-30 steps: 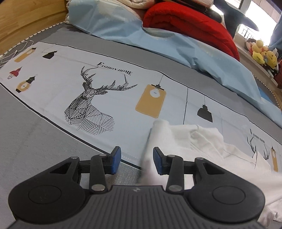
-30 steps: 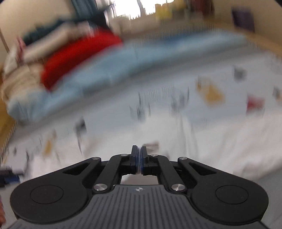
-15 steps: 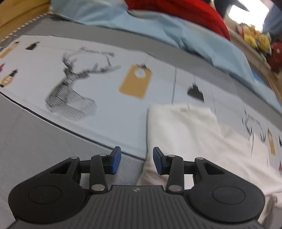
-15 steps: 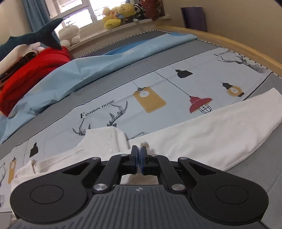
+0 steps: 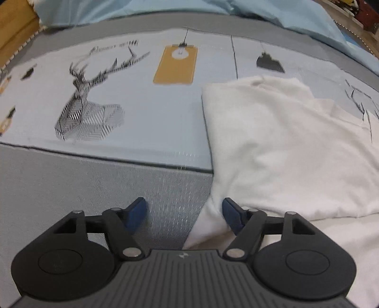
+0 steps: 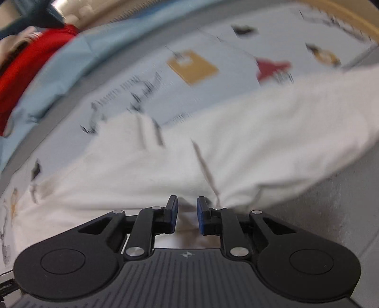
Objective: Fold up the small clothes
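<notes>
A white garment [image 5: 284, 147] lies on the bed, spread over the printed bedsheet [image 5: 146, 111]. One part is folded over on itself, with a straight folded edge running away from the left gripper. A lower layer of the same cloth shows beneath it, close to the camera. In the right wrist view the white garment [image 6: 213, 151] stretches across the whole width, with a dark seam or crease line running toward the gripper; this view is smeared by motion.

The left gripper [image 5: 184, 210] sits low at the garment's near corner with its blue-padded fingers spread wide. The cloth edge lies just inside the right-hand finger, and nothing is pinched. The right gripper [image 6: 187, 213] has its fingers narrowly parted above the white cloth; I cannot tell whether any fabric is caught between them.

The sheet carries a geometric deer head [image 5: 92, 104], a mustard-yellow hanging lamp [image 5: 176, 65] and a black lamp [image 5: 270, 62]. There is lettering above the deer, but it is too blurred to read. A red lamp print [image 6: 274, 68] shows in the right view.

To the left of the garment the sheet and a plain grey band [image 5: 83, 180] lie open. Farther back is a pale blue blanket [image 5: 296, 21], a red bundle [image 6: 26, 56] and the wooden bed frame [image 5: 14, 35].
</notes>
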`<action>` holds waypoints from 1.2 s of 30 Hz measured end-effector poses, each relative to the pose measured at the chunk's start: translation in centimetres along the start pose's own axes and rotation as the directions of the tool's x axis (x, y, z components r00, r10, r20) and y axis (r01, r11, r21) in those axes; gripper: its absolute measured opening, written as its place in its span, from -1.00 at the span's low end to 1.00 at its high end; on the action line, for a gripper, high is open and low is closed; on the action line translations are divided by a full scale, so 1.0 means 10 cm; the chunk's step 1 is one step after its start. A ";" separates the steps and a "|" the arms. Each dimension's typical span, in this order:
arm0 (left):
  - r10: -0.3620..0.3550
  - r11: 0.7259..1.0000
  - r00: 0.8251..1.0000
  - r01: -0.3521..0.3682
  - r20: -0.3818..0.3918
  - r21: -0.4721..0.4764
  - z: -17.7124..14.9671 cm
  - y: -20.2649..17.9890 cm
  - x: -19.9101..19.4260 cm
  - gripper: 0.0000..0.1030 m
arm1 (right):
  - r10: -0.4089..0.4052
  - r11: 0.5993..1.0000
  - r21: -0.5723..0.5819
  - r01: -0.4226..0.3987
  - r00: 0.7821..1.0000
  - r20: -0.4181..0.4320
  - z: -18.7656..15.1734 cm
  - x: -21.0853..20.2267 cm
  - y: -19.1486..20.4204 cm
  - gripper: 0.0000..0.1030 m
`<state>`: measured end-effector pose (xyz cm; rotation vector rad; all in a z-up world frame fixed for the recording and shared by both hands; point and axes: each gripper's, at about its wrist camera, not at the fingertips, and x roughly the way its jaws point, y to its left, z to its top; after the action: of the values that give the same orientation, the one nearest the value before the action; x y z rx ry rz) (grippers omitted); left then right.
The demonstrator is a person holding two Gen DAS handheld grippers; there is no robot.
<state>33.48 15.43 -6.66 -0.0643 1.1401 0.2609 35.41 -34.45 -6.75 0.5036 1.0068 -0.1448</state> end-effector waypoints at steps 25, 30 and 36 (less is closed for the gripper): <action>-0.085 0.991 0.990 0.073 0.113 0.111 -0.04 -0.57 -0.42 0.21 | 0.020 0.999 0.045 -0.026 0.992 0.128 0.10 -0.31 -0.13 -0.63; -0.171 0.980 0.968 0.148 0.182 0.131 -0.02 -0.79 -0.64 0.12 | 0.042 0.996 0.064 -0.059 0.972 0.232 0.18 -0.56 -0.32 -0.63; -0.225 0.966 0.951 0.188 0.215 0.179 -0.06 -1.10 -0.72 -0.12 | -0.025 0.990 0.137 -0.019 0.950 0.312 0.32 -0.78 -0.86 -0.63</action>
<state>32.71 3.43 -1.30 -0.0132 0.9074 -0.0097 30.71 -44.33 -1.73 0.5855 0.6891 -0.2897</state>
